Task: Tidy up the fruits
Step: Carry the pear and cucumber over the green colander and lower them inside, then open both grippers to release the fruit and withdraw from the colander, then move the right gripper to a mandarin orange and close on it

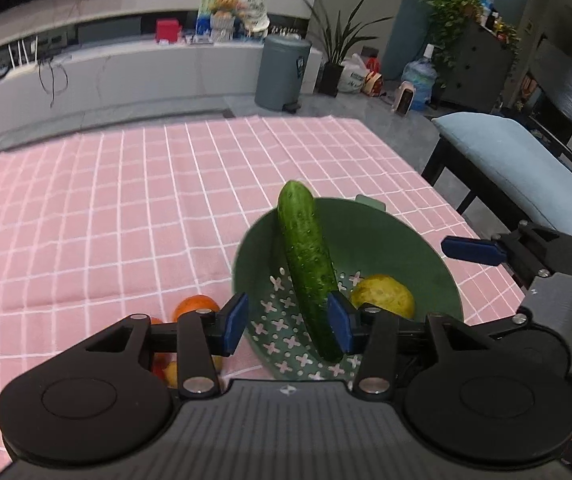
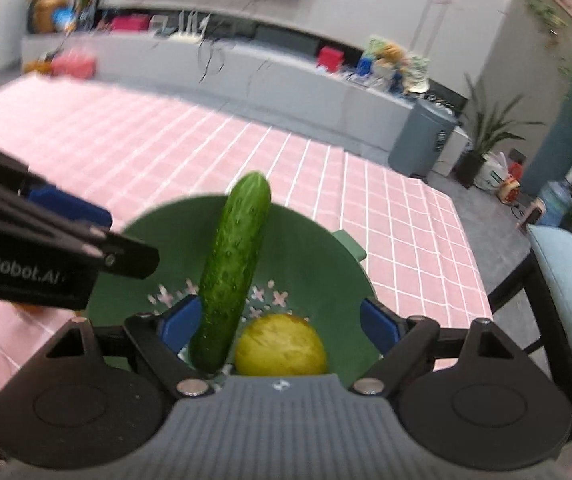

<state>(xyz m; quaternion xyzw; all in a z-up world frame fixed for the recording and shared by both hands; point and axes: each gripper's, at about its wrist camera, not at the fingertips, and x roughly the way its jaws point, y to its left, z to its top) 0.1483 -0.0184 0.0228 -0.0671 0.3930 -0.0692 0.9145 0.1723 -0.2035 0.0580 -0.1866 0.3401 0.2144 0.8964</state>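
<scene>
Scanning left to right, both wrist views:

Table: covered by a pink checked cloth [image 1: 126, 208], also seen in the right view [image 2: 166, 148].

Orange: an orange fruit [image 1: 196, 306] lies on the cloth just left of the bowl, partly hidden behind the left tongs' linkage. More red and yellow fruit shows below it, too hidden to identify.

Left tongs [image 1: 288, 324]: released, blue pads spread wide. The right pad [image 1: 340, 326] sits against or just beside the cucumber's lower end; contact cannot be confirmed. The left pad [image 1: 236, 322] is well apart from it, over the bowl's left rim.

Bowl: a green colander-style bowl [image 1: 426, 240] with cross-shaped holes in its base, standing near the right edge of the table; in the right view [image 2: 318, 248] a small handle tab shows on its far rim.

Cucumber: the cucumber [image 1: 306, 264] stands tilted inside the bowl, lower end on the perforated base, upper end leaning on the far rim and poking above it. Right view [image 2: 232, 276] shows the same lean.

Yellow fruit: a round, rough-skinned yellow fruit [image 1: 384, 296] lies in the bowl, right of the cucumber [image 2: 282, 346].

Right tongs [image 2: 280, 328]: released, wide apart, straddling the cucumber's lower end and the yellow fruit. Its left pad [image 2: 180, 322] is just beside the cucumber.

Chair: a pale blue cushion [image 1: 518, 160] on a dark frame, right of the table.
</scene>
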